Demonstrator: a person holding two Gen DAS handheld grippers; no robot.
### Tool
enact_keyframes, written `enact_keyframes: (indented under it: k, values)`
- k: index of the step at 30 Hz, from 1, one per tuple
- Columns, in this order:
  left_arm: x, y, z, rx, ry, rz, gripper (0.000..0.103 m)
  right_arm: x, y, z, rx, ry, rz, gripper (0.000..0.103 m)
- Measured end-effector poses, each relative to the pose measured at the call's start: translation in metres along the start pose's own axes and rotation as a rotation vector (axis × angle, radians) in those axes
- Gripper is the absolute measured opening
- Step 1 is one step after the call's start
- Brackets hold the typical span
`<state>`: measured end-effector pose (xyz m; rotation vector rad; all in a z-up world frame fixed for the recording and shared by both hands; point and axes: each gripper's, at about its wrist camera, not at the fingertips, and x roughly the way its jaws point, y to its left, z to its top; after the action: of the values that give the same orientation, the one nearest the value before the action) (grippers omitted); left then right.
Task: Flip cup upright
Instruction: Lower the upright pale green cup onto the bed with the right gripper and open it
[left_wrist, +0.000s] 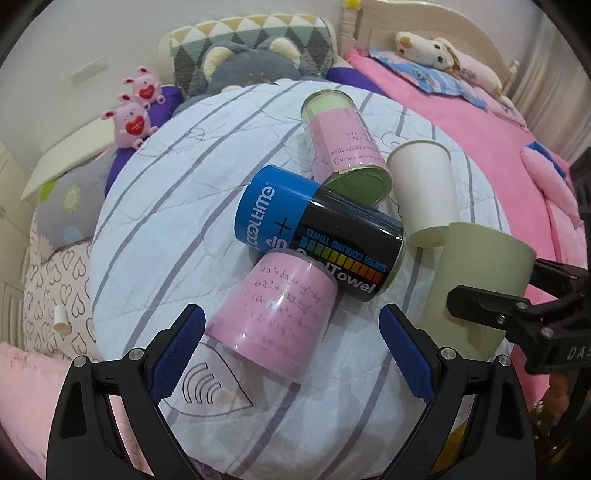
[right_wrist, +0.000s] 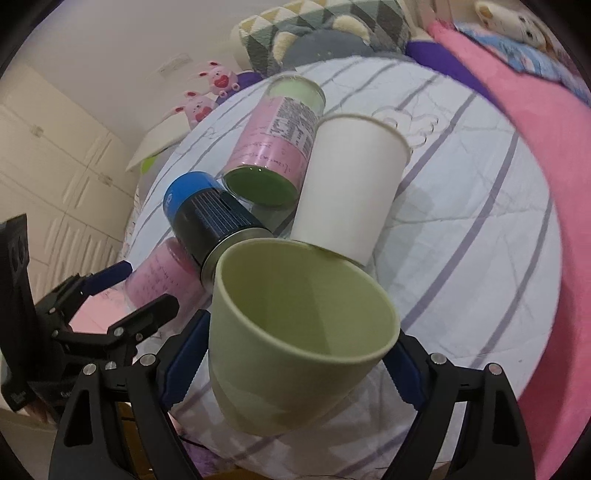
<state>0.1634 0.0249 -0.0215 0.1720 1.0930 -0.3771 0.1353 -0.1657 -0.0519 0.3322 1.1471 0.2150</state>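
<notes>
My right gripper (right_wrist: 295, 354) is shut on a pale green cup (right_wrist: 295, 332), held above the striped quilt with its mouth facing up toward the camera; it also shows in the left wrist view (left_wrist: 476, 288) at the right, with my right gripper (left_wrist: 491, 291) clamped on it. My left gripper (left_wrist: 291, 332) is open and empty, its blue pads either side of a pink cup (left_wrist: 277, 314) that stands mouth down on the quilt. A white paper cup (left_wrist: 424, 192) (right_wrist: 351, 184) stands mouth down beyond the green cup.
A blue and black towel can (left_wrist: 321, 229) and a pink-labelled can (left_wrist: 343, 147) lie on their sides in the middle of the round striped cushion (left_wrist: 166, 221). Plush toys (left_wrist: 133, 118) and pillows sit behind. A pink blanket (left_wrist: 461, 110) lies to the right.
</notes>
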Motion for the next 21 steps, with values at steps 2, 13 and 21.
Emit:
enact_keyframes:
  k: [2, 13, 21]
  values:
    - [-0.004, -0.002, -0.002, -0.016, -0.009, 0.006, 0.097, -0.006, 0.001, 0.000, -0.040, -0.022, -0.022, 0.087]
    - [-0.023, -0.017, -0.014, -0.104, -0.107, 0.089, 0.097, -0.028, 0.002, 0.000, -0.217, -0.138, -0.096, 0.081]
    - [-0.032, -0.022, -0.025, -0.166, -0.247, 0.173, 0.097, -0.025, 0.007, -0.007, -0.321, -0.125, -0.094, 0.081]
